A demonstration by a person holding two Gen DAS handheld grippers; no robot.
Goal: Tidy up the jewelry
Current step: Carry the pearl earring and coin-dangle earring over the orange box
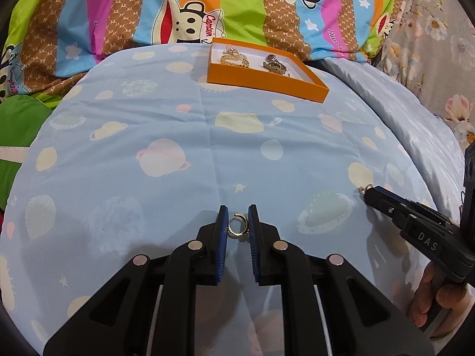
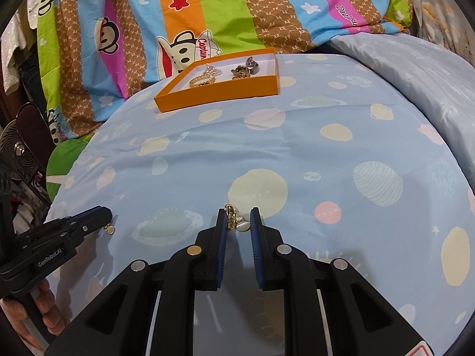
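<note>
Left wrist view shows the left hand-held gripper [image 1: 238,221], fingers parted around a hoop earring [image 1: 236,225] on the bed [image 1: 148,124], the right hand-held gripper [image 2: 238,222] likewise agape around a pendant earring [image 2: 236,219], while the orange tray [image 1: 267,84] beyond already holds several pieces.

We look along the right tongs [image 2: 238,222], whose blue-padded fingers [image 2: 222,234] stand apart around a gold earring with a white stone [image 2: 236,221]; it leans against the left pad. The left tongs [image 2: 108,215] come in low at the left edge, their tips just beside a small gold earring [image 2: 109,230] on the blue planet-print bed cover [image 2: 326,154]. Farther back sits an orange box [image 2: 219,93] with gold jewelry [image 2: 206,77] inside, before a striped monkey-print blanket [image 2: 207,9].
</note>
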